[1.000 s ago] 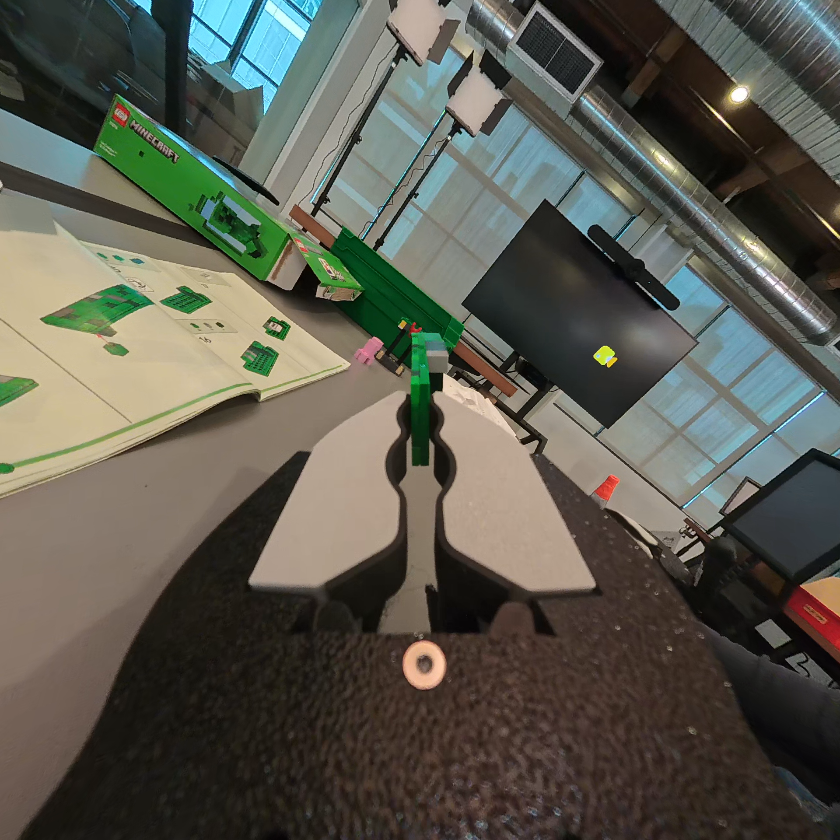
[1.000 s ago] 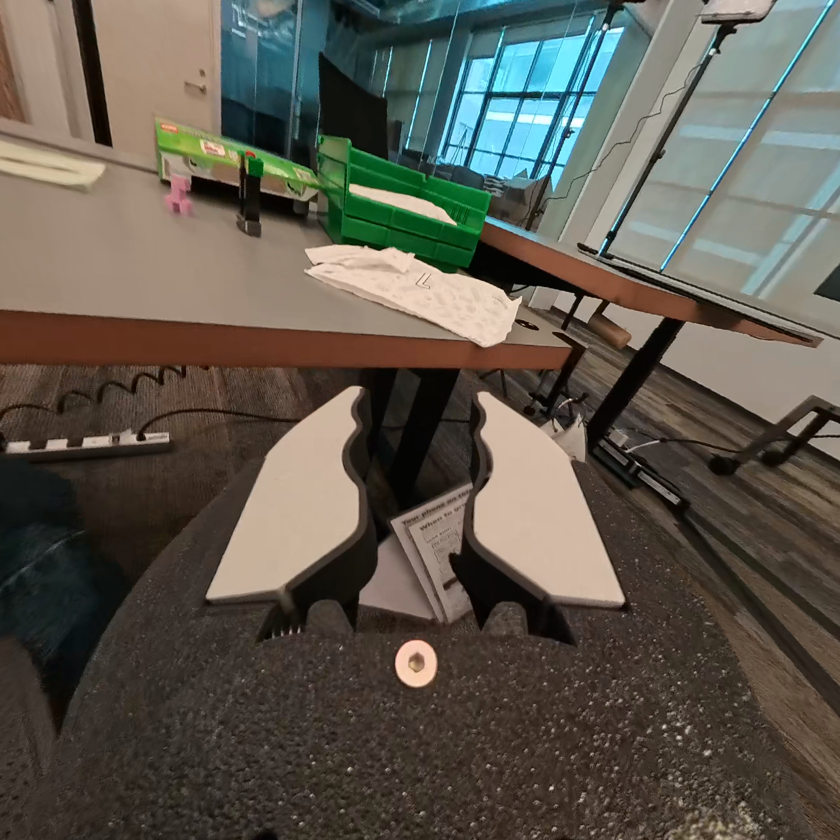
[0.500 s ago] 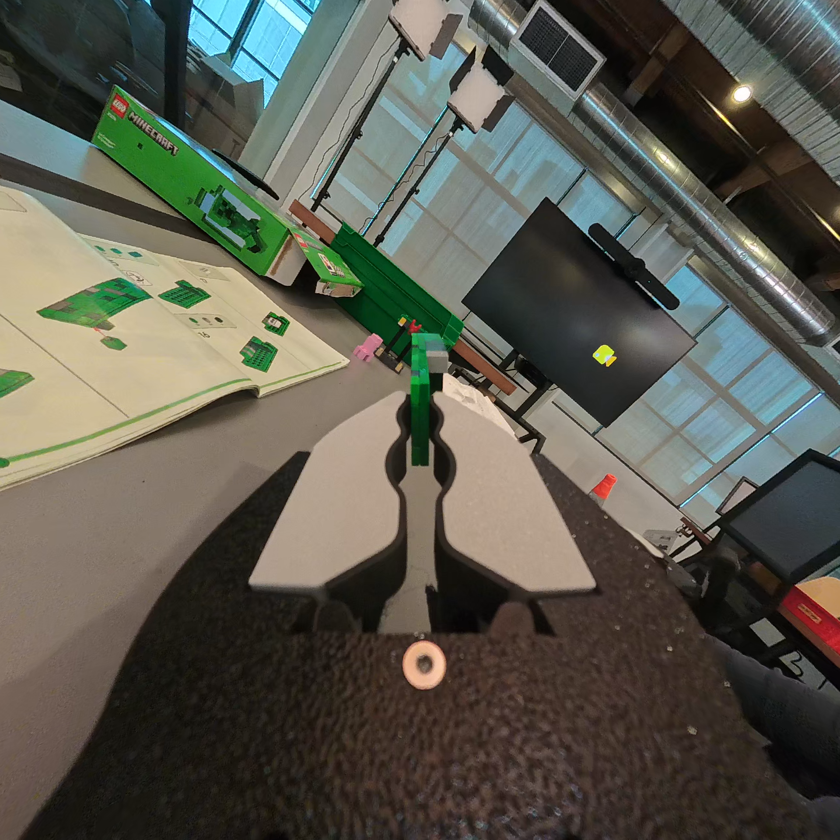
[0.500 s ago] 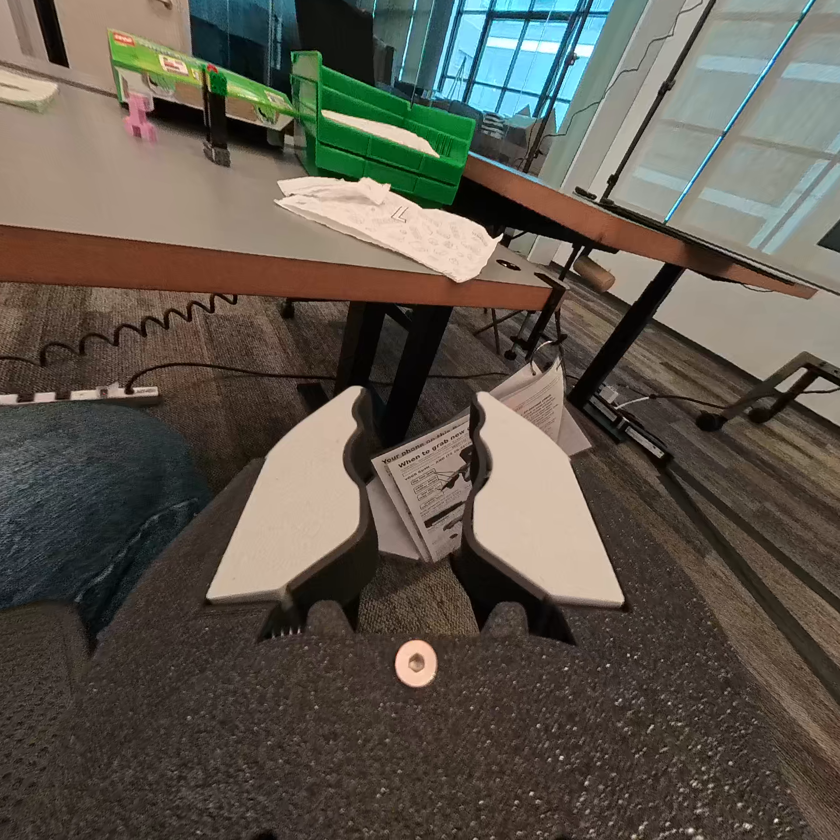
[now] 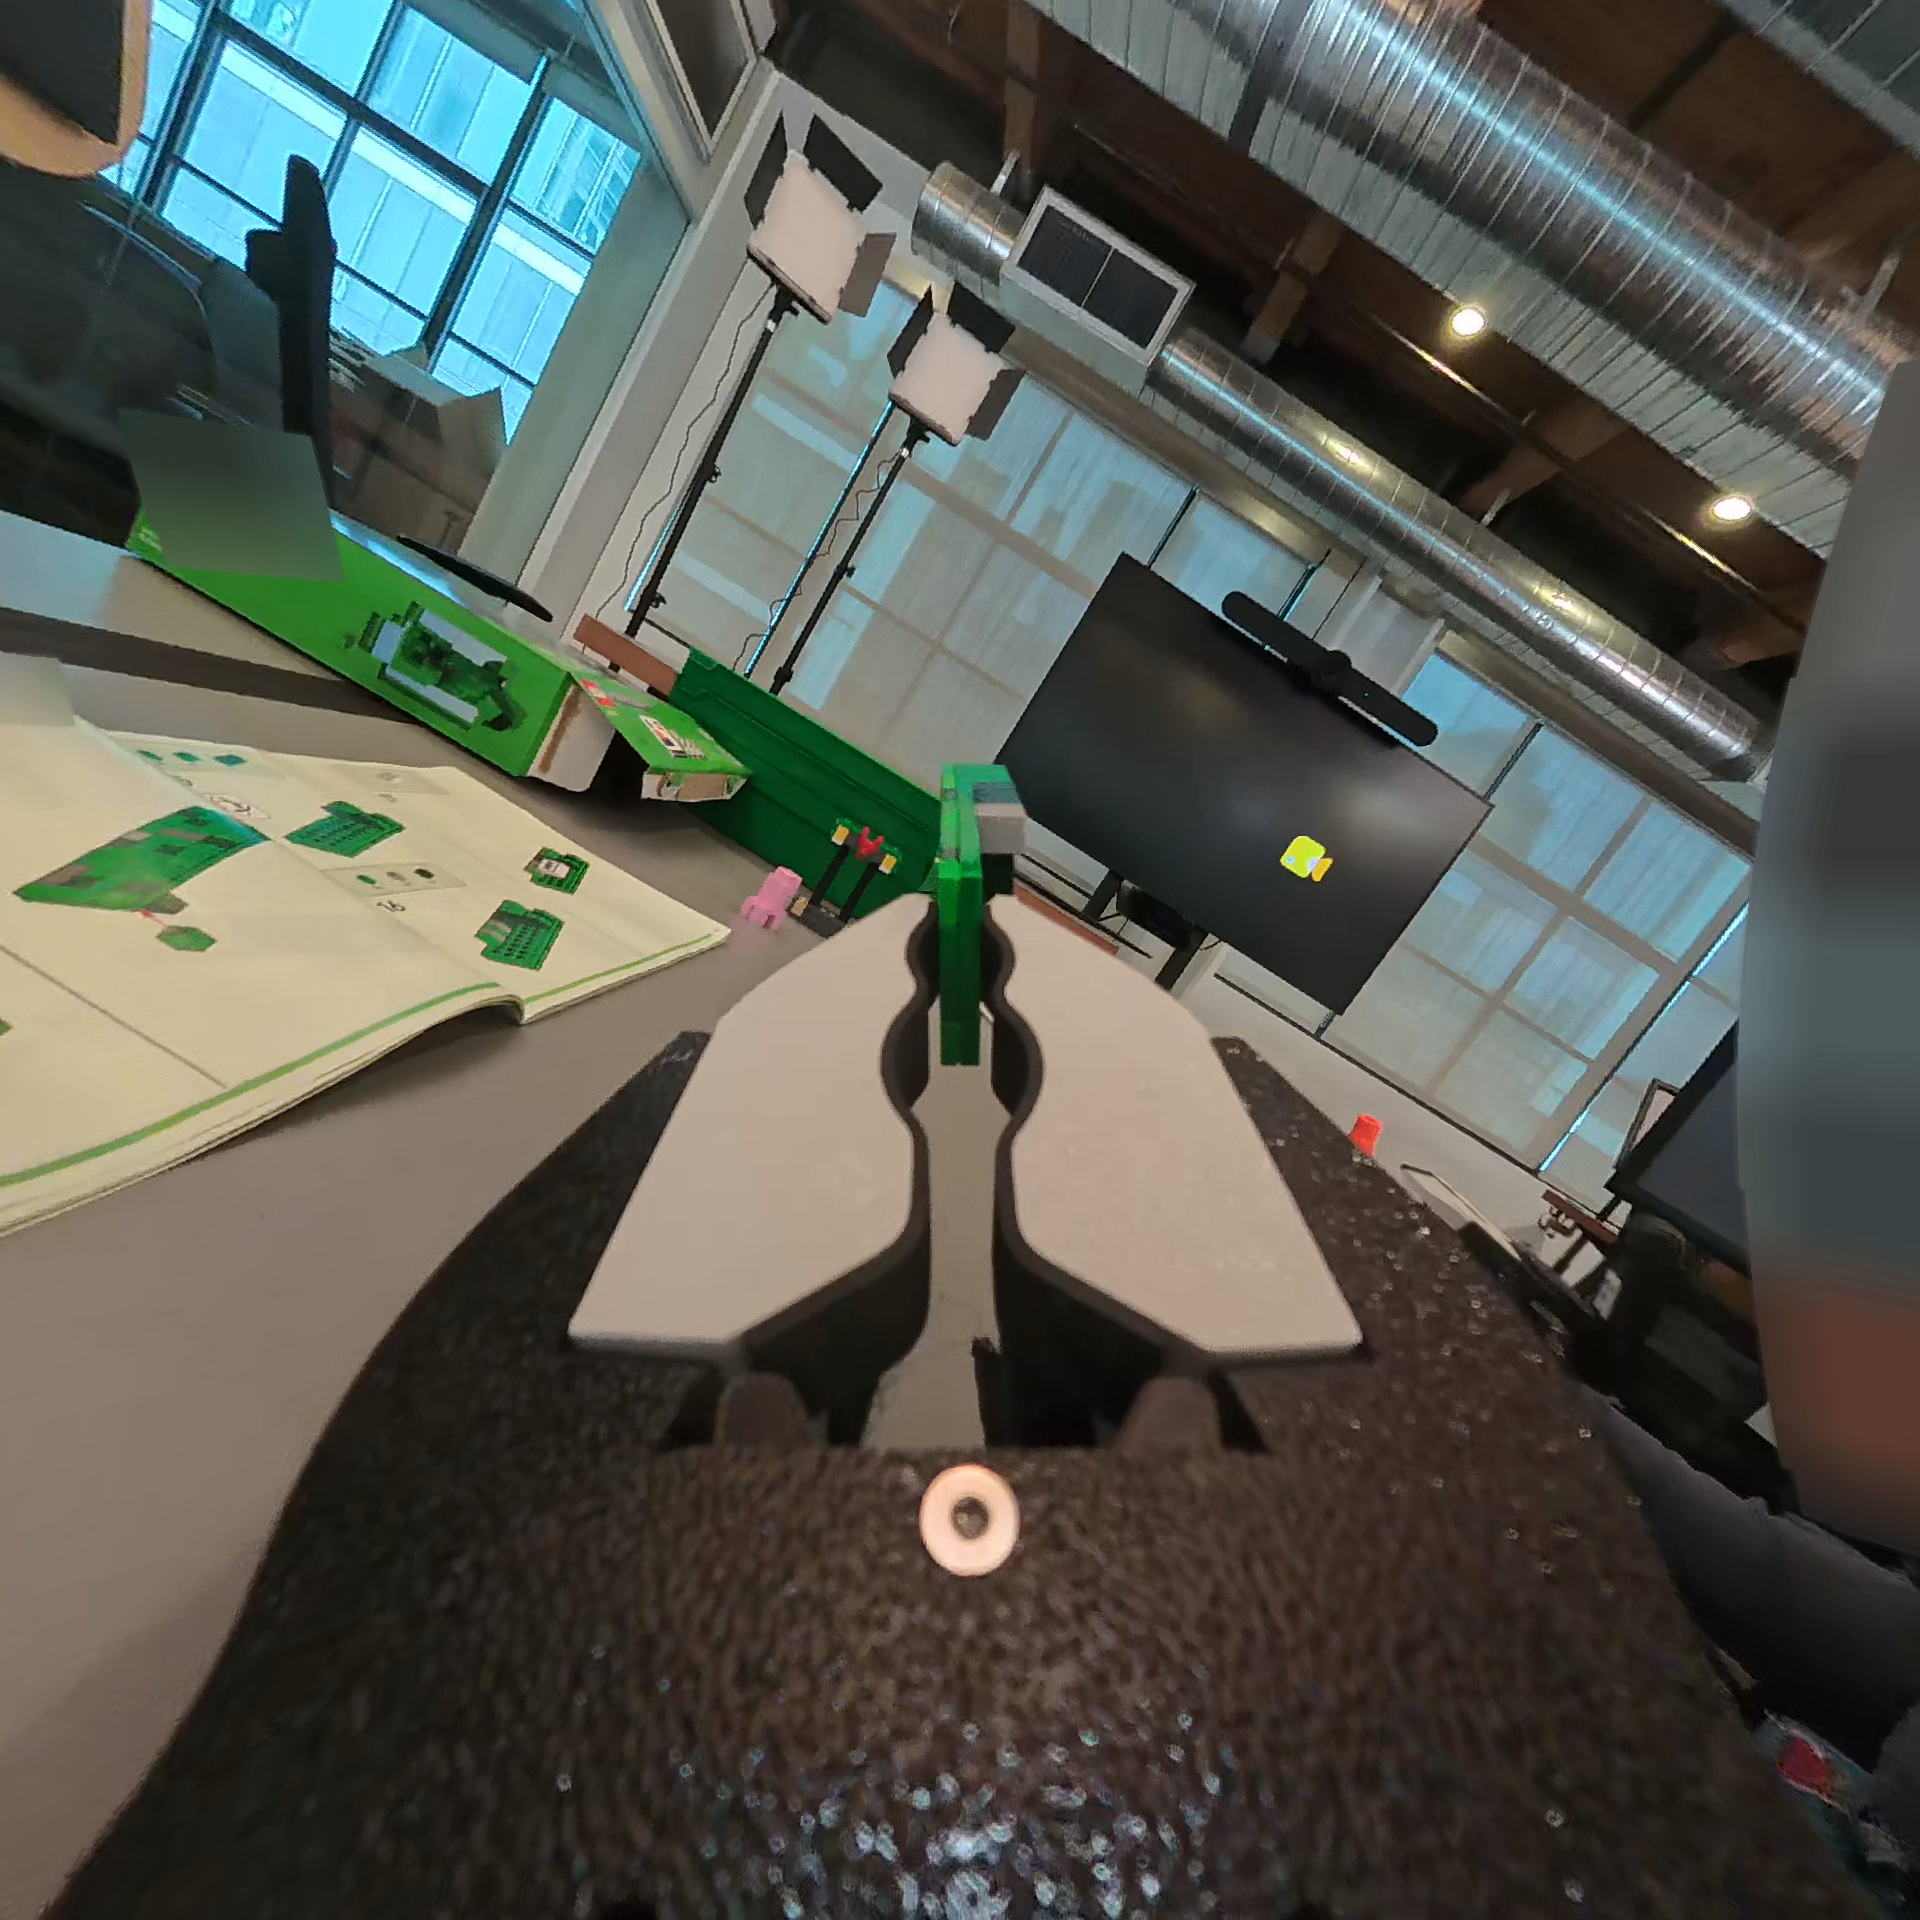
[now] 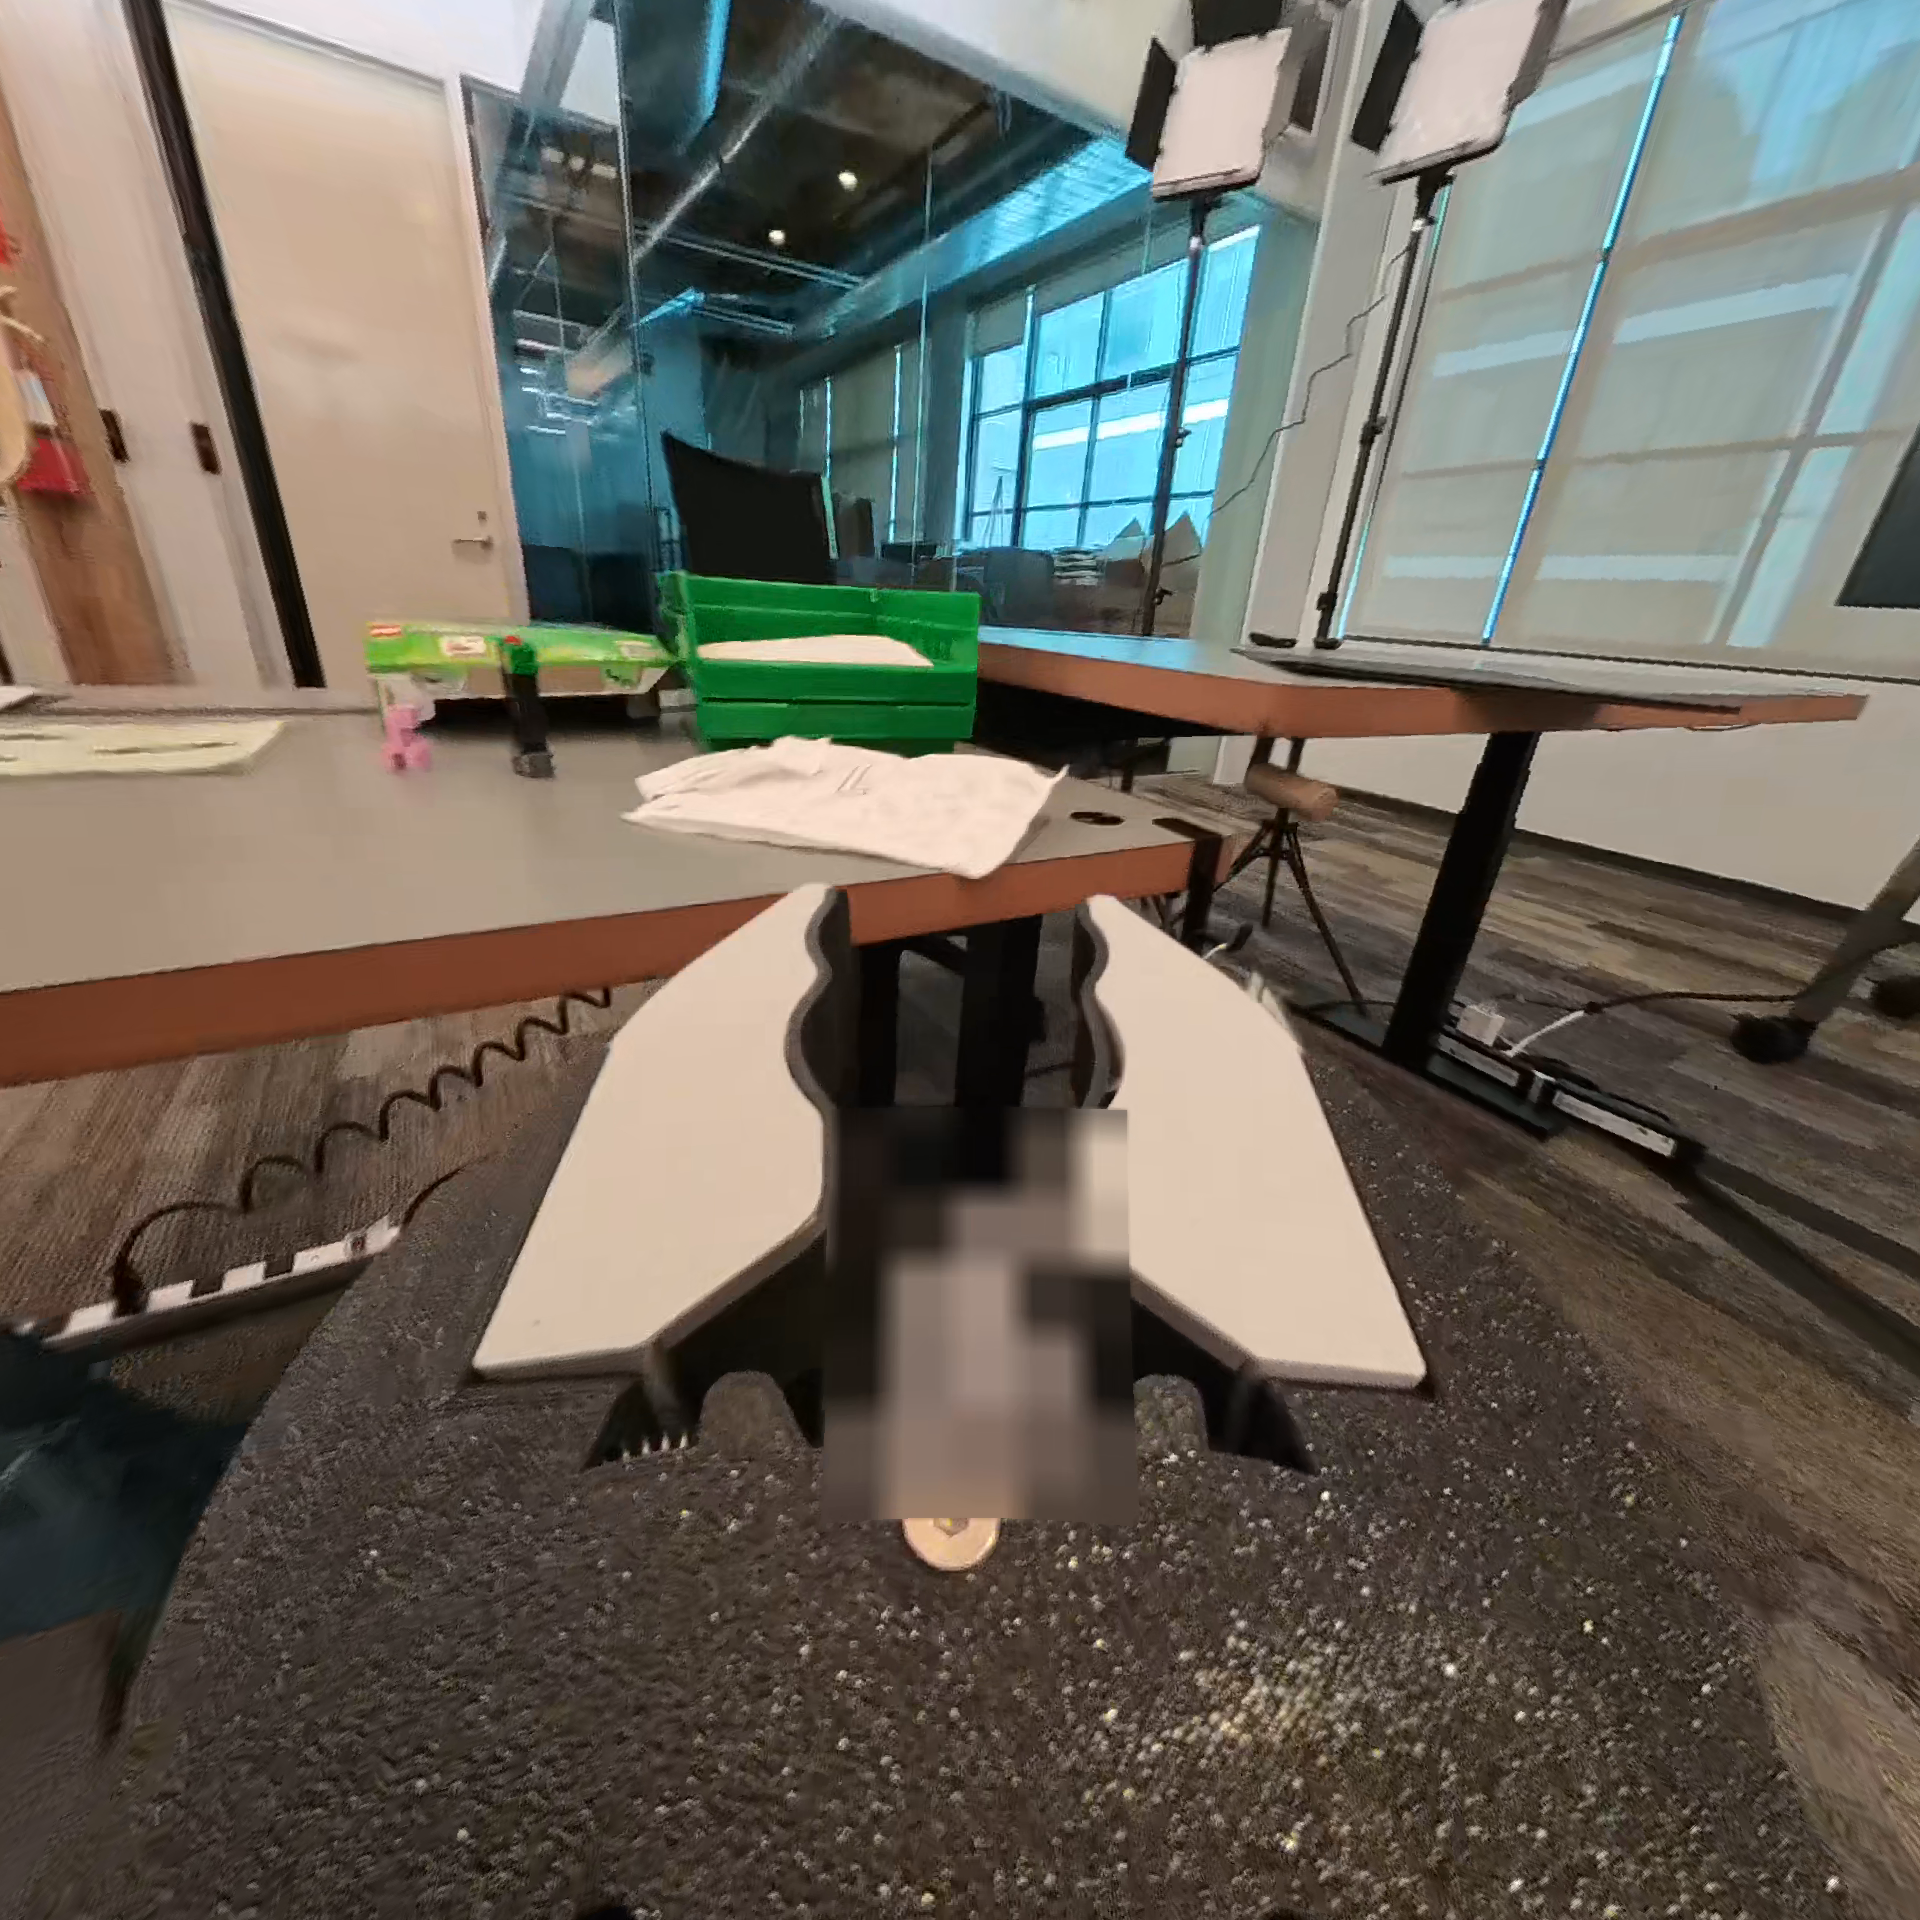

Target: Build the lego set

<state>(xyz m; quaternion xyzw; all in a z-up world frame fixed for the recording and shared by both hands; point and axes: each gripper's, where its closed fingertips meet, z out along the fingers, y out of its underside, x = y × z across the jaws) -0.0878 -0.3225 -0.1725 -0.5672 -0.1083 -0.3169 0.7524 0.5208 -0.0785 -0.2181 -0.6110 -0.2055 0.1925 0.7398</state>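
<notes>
Lego piece (image 5: 960,935), a thin green build with a small grey block at its top, stands upright between the tips of the left claw (image 5: 960,971). The left claw is nearly closed and pinches the piece from both sides, up above the grey desk (image 5: 312,1299).

On the desk at about 10 o'clock from the piece lies the open instruction book (image 5: 260,935), with green pictures on its pages. Just past the claw tips, at about 11 o'clock, are a small pink lego figure (image 5: 771,898) and a thin dark lego stand (image 5: 857,862) with red and yellow bits on top. Behind them at 11 o'clock lies the green lego box (image 5: 447,665), and beside it sit green bins (image 5: 810,779). Far off at 2 o'clock is a big black screen (image 5: 1236,790).

The right claw (image 6: 961,971) is wide open and holds nothing. It is low, in front of the desk edge and over the carpet (image 6: 1558,1195). A blurry patch covers the gap near its base. In the right wrist view, white crumpled paper (image 6: 862,810) lies on the desk at 12 o'clock, near the desk's edge. A coiled black cord (image 6: 416,1112) hangs under the desk at 9 o'clock.
</notes>
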